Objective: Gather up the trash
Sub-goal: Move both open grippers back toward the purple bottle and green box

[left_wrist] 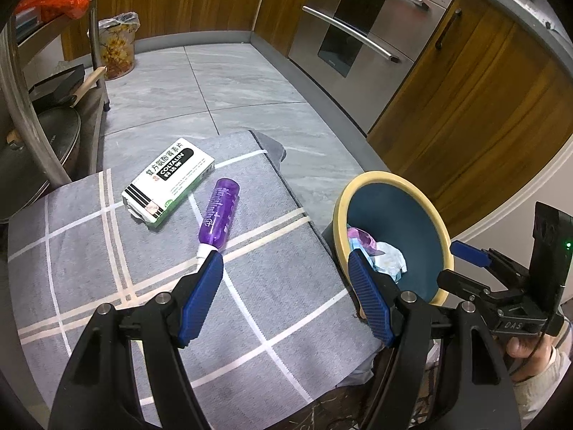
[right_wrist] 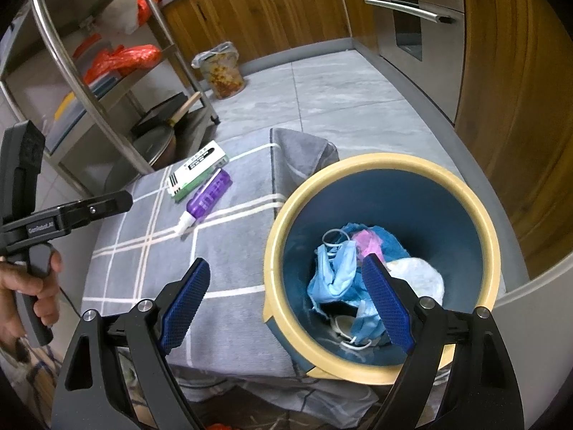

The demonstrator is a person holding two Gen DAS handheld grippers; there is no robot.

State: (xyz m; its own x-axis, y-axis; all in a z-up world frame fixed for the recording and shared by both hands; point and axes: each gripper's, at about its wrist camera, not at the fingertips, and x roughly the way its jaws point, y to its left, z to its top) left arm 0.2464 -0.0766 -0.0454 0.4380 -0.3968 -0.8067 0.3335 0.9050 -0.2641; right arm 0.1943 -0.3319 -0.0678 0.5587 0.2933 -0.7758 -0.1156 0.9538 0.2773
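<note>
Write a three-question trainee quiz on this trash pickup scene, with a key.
1. True or false: the purple bottle lies inside the bin.
2. Which lies farther from the bin: A) the purple bottle, B) the medicine box?
3. Fill in: both the left gripper and the right gripper are ____.

Key: 1 false, it lies on the grey checked cloth; 2 B; 3 open.
</note>
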